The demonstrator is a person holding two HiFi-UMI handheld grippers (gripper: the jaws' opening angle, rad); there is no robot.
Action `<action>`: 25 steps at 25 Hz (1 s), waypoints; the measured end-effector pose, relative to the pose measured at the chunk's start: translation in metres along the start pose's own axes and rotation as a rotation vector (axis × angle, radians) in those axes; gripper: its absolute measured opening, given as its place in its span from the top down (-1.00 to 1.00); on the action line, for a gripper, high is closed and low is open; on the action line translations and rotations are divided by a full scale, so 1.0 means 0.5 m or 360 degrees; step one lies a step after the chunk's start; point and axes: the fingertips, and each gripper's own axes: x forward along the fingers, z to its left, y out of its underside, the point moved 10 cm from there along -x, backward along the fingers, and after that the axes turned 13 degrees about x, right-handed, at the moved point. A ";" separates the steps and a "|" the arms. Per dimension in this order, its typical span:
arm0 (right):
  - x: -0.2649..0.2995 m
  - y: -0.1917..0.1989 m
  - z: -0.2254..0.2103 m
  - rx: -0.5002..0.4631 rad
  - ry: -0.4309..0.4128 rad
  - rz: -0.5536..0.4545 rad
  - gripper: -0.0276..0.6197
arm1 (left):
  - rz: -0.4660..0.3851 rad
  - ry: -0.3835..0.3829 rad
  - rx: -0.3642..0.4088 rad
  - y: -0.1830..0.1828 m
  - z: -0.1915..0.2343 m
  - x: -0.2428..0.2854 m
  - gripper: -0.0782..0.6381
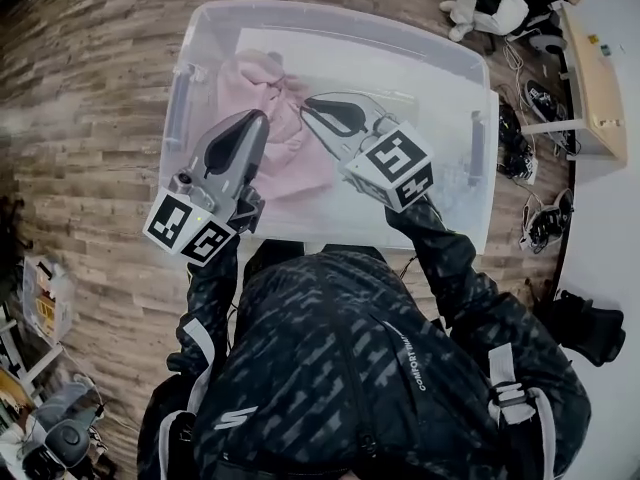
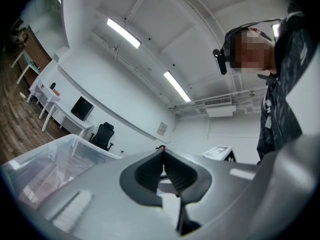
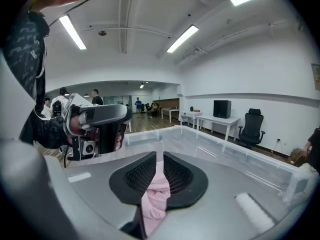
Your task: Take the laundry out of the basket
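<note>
Pink and soft, the garment (image 1: 300,168) is lying crumpled inside the clear plastic basket (image 1: 340,18), toward the basket's left end. The right gripper (image 3: 161,151) is pinching a fold of it between nearly closed jaws. The left gripper (image 2: 163,151) is hovering at the basket's near-left corner, jaws together and holding nothing. The cloth is probably light and limp and likely to drape or slip, so a thick bunched fold is looking like the surest place to hold.
</note>
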 end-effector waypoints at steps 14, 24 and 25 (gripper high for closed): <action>0.196 0.062 -0.027 0.0109 -0.0066 0.0237 0.69 | 0.0090 0.0001 -0.0042 0.057 0.103 -0.007 0.76; 0.314 0.165 -0.081 0.0173 -0.0032 0.0452 0.61 | 0.0153 -0.0082 -0.0102 0.094 0.155 -0.014 0.77; 0.319 0.175 -0.085 0.0177 -0.0028 0.0465 0.61 | 0.0161 -0.0085 -0.0106 0.099 0.156 -0.014 0.77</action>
